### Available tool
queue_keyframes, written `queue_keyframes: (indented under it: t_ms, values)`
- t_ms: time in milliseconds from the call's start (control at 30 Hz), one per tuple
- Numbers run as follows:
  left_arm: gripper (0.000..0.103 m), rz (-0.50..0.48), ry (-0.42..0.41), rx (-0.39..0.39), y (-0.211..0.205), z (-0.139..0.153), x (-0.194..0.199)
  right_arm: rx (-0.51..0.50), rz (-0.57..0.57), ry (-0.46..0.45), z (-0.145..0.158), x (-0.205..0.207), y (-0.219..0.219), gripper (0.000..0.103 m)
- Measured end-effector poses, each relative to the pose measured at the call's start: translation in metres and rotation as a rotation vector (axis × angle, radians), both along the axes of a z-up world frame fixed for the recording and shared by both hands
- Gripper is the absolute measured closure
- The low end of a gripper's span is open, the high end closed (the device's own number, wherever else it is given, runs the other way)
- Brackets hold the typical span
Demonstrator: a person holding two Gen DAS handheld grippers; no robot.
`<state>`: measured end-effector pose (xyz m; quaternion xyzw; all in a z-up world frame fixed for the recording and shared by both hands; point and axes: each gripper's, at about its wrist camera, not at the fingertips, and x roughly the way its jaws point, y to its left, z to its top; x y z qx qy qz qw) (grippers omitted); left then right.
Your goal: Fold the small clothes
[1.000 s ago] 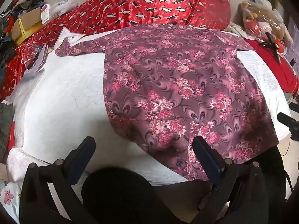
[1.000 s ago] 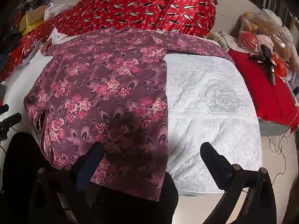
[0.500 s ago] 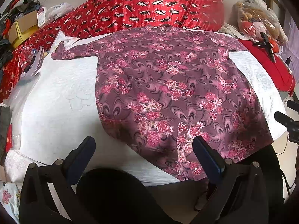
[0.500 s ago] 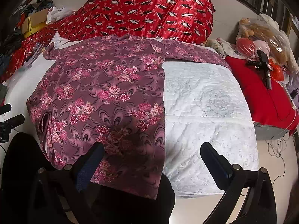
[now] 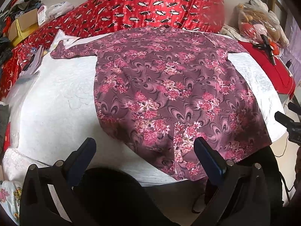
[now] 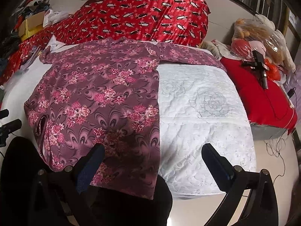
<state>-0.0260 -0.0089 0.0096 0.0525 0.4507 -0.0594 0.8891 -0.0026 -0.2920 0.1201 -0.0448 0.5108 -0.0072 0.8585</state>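
A purple floral long-sleeved garment (image 5: 169, 94) lies spread flat on the white quilted bed (image 5: 56, 103), sleeves out to both sides, hem hanging over the near edge. It also shows in the right wrist view (image 6: 97, 101), covering the left half of the bed (image 6: 207, 113). My left gripper (image 5: 144, 150) is open and empty, held above the near bed edge beside the hem. My right gripper (image 6: 153, 154) is open and empty, above the garment's lower right corner.
A red patterned quilt (image 5: 150, 5) is piled at the bed's far side. A red cushion (image 6: 263, 98) with a black device and a bag of plush toys (image 6: 259, 32) lie at the right. Papers (image 5: 32, 64) and boxes (image 5: 22, 26) lie at the left.
Both grippers have pulled back and risen a little from the bed, so more of the garment and quilt shows. The garment lies still. Both stay open.
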Motion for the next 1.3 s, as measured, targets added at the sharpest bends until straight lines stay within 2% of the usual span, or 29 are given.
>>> queue_keyframes:
  t_ms: [733, 1300]
  values:
    - [0.000, -0.001, 0.008, -0.013, -0.0019, -0.0013, 0.0022, 0.036, 0.007, 0.013, -0.0025, 0.0010, -0.0009, 0.001]
    - [0.000, -0.005, 0.005, -0.006, -0.0015, 0.0003, -0.0014, 0.073, 0.001, -0.019, 0.0034, -0.0014, -0.0076, 0.001]
